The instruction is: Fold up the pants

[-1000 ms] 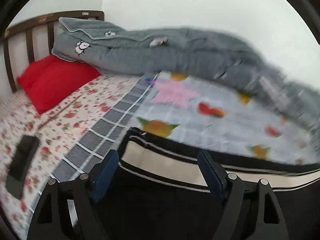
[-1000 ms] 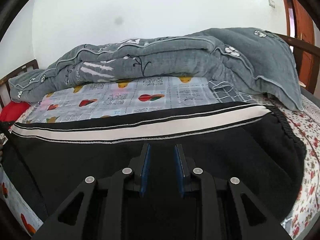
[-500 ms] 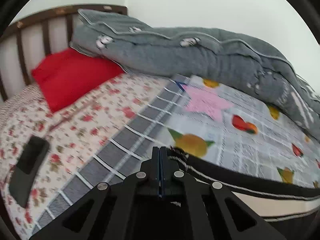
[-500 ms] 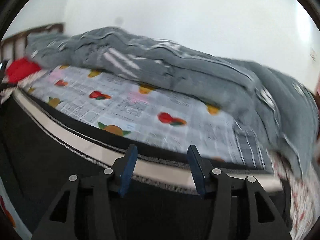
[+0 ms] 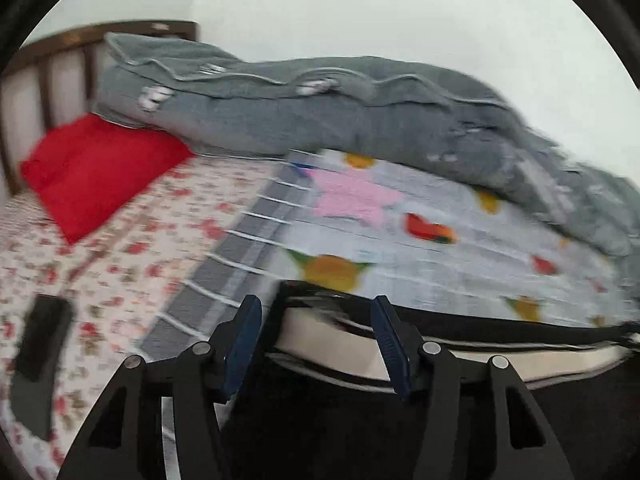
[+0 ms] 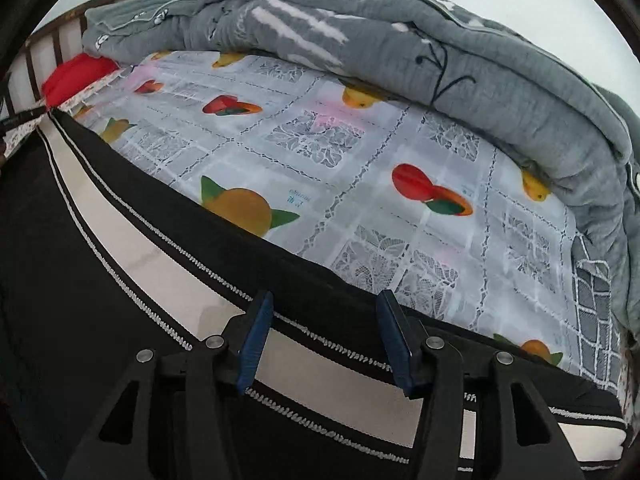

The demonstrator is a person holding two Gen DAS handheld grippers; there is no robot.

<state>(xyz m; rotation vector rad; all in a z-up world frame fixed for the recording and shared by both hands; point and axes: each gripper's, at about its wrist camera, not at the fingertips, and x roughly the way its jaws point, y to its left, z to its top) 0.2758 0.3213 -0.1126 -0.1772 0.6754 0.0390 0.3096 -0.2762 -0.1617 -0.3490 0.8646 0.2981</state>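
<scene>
Black pants with a cream side stripe edged in white stitching lie flat on the bed, along its near side. In the left wrist view the pants end near the fingers, with a corner just ahead. My left gripper is open above that end, holding nothing. My right gripper is open above the cream stripe, holding nothing.
A fruit-print grey sheet lies beyond the pants. A grey rolled quilt runs along the wall. A red pillow and a wooden headboard are at the left. A dark phone-like object lies on the floral sheet.
The left gripper was shut half a second ago and is now open over the pants' end. The right gripper opened wider and moved right along the stripe.
</scene>
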